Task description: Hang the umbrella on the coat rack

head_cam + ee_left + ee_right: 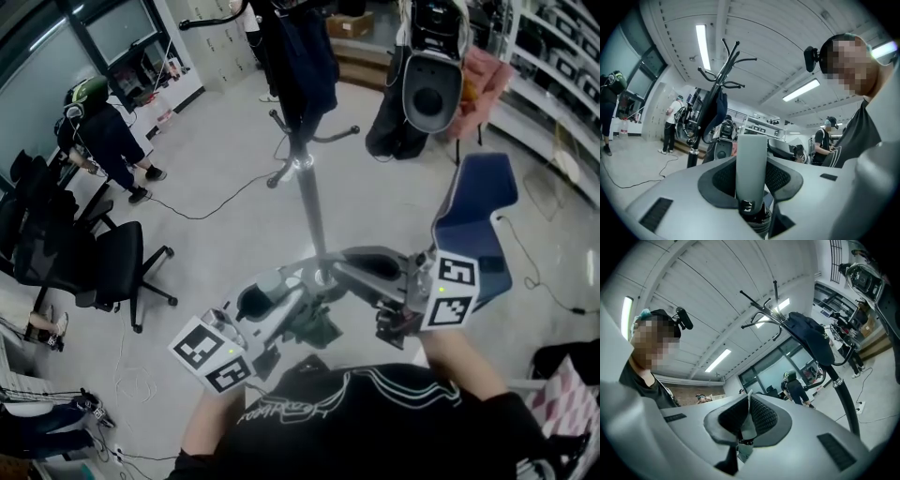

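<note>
Left tool (277,292) grips the umbrella's (314,328) grey handle (751,159). The right tool (333,270) is clenched on its thin strap (747,420). The coat rack (310,202) stands just beyond both tools, with bare hooks (740,58) overhead, so the strap likely needs to go forward and up.

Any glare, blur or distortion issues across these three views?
Head view: fisheye bend, glare spot on the rack pole. Left gripper view: dark vignette corners, ceiling light blown out, near handle slightly soft. Right gripper view: same vignette, light strip clipped.
</note>
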### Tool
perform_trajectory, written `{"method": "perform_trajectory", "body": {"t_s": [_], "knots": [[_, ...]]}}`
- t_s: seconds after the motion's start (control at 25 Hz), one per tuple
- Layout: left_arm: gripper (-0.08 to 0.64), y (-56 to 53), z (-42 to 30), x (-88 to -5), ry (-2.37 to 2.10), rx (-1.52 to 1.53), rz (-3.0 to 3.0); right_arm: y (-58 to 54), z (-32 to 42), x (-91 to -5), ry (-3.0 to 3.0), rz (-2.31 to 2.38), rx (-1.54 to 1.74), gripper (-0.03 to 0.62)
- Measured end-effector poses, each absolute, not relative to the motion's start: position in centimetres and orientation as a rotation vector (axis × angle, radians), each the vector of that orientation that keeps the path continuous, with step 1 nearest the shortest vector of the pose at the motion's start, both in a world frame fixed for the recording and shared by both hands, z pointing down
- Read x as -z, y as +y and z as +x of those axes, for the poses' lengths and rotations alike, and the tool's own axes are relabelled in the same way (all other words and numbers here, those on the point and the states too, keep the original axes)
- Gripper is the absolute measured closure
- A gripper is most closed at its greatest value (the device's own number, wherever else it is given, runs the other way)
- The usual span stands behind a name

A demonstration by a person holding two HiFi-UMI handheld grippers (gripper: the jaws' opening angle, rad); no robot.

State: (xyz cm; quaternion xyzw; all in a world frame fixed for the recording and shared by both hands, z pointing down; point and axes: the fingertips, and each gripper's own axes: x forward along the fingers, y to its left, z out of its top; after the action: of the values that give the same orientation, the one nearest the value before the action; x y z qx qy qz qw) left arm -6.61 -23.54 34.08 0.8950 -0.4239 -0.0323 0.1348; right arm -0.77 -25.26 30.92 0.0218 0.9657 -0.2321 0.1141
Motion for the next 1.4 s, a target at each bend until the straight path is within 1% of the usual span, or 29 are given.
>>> {"method": "perform_trajectory", "body": {"t_s": [0.2,0.76,1.4], "knots": [[0.425,-24.6,-9.3,-33.4,-1.236,0.135,2.586,-26.4,-2.9,-30.8,2.838,-0.019,0.691,0.565],[0.425,-31.4,-15.8,-32.5,-1.108,0.1,2.639,-32.8,-8.9,-30.2,2.843,-0.271,0.638,0.565],[0.425,-39.1,-18.5,-37.2,-0.948,0.024,2.623,-39.7,-11.7,-34.3,2.829,-0.579,0.648,0.566]]}}
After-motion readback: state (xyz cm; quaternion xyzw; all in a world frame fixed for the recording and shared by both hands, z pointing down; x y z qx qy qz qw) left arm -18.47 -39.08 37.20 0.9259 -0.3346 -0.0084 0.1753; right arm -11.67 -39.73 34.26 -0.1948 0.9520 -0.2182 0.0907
